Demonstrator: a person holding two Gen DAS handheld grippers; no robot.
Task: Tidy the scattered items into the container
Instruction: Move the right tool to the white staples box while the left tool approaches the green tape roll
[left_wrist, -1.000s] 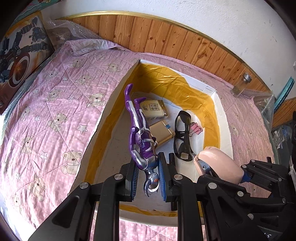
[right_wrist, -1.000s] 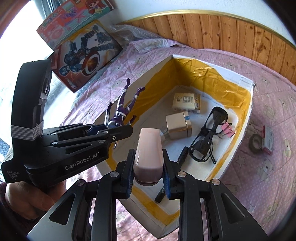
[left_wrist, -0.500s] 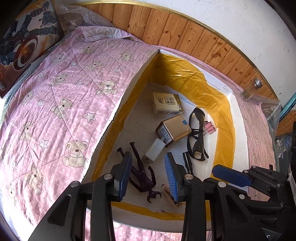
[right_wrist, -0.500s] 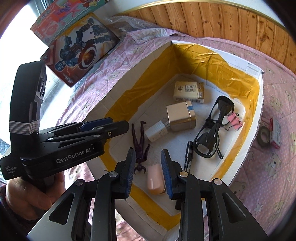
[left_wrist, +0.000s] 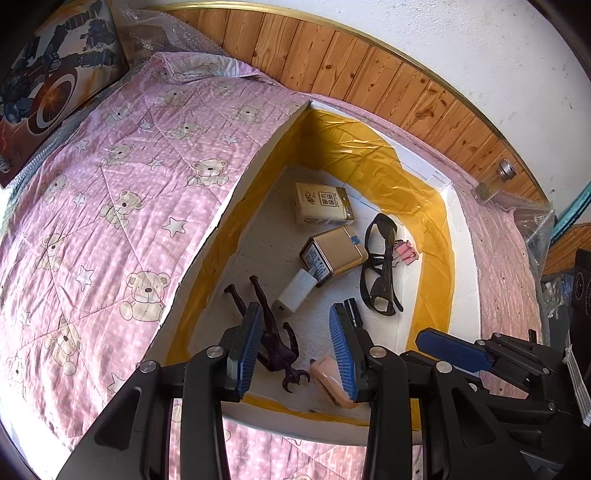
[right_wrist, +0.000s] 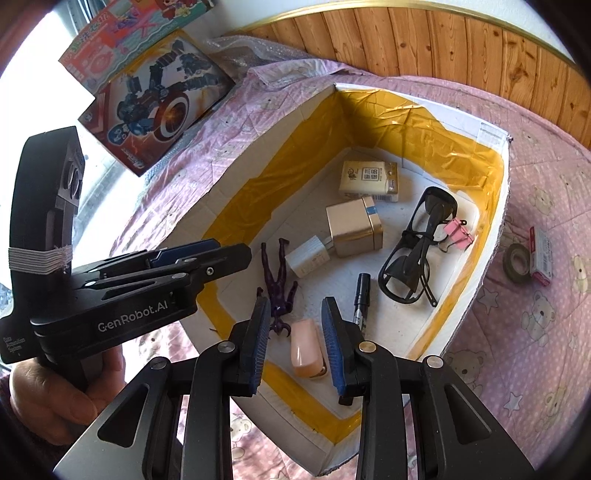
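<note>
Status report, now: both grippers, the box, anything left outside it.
Left gripper open, empty. Right gripper open, empty. Purple figure and pink case lie in box. Tape roll and small packet outside on quilt.

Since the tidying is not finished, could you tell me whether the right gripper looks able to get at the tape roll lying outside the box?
Probably yes: the right gripper is open and empty, and the tape roll lies uncovered on the quilt beside the box, with nothing over it.
</note>
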